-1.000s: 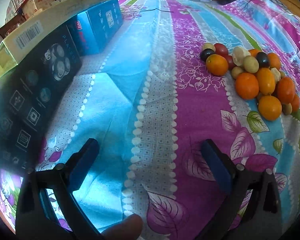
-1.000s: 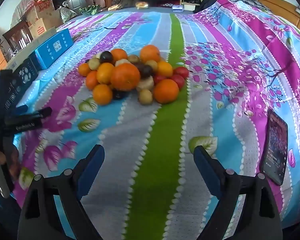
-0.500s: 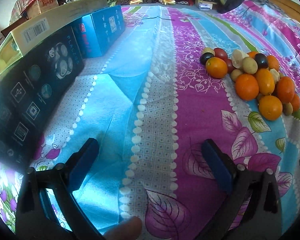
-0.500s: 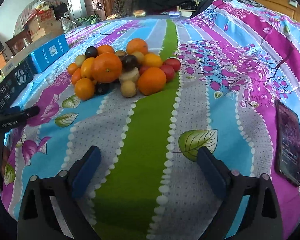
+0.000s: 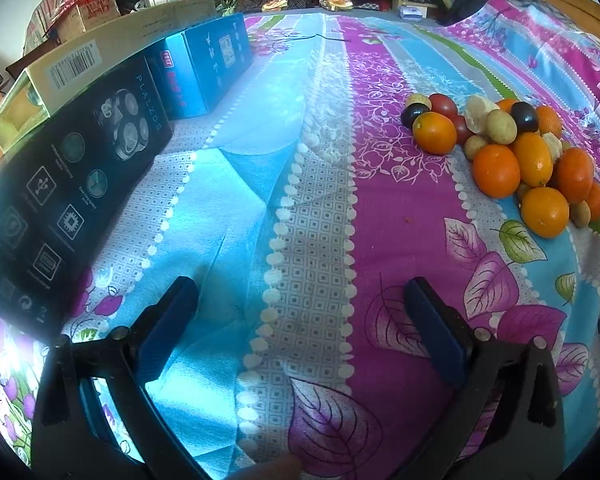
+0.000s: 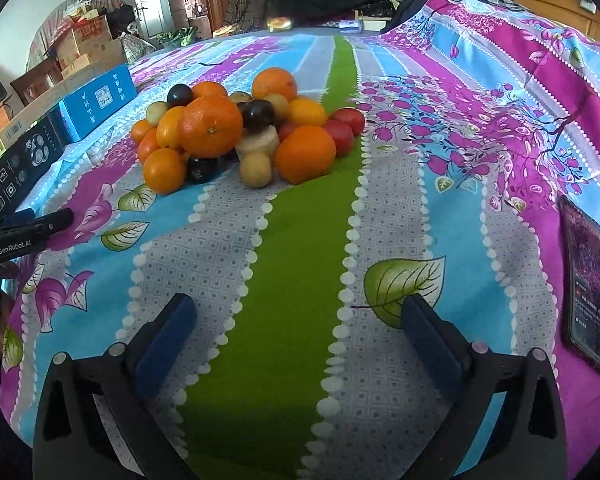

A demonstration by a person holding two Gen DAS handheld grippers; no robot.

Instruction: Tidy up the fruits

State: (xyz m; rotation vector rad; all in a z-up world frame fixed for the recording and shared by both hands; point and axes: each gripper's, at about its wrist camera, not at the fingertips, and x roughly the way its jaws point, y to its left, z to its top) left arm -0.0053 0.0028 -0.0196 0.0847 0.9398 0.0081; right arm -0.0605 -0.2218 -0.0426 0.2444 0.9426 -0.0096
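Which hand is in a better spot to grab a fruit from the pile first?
Probably the right gripper: the fruit pile sits nearly straight ahead of its open, empty jaws. For the left gripper, the pile lies far off to one side.

A bed is being covered by a striped floral sheet (image 6: 312,240). At upper left of the right wrist view, cardboard boxes (image 6: 88,40) are being stacked beside a white door (image 6: 148,4); daylight is being reflected off the wall.
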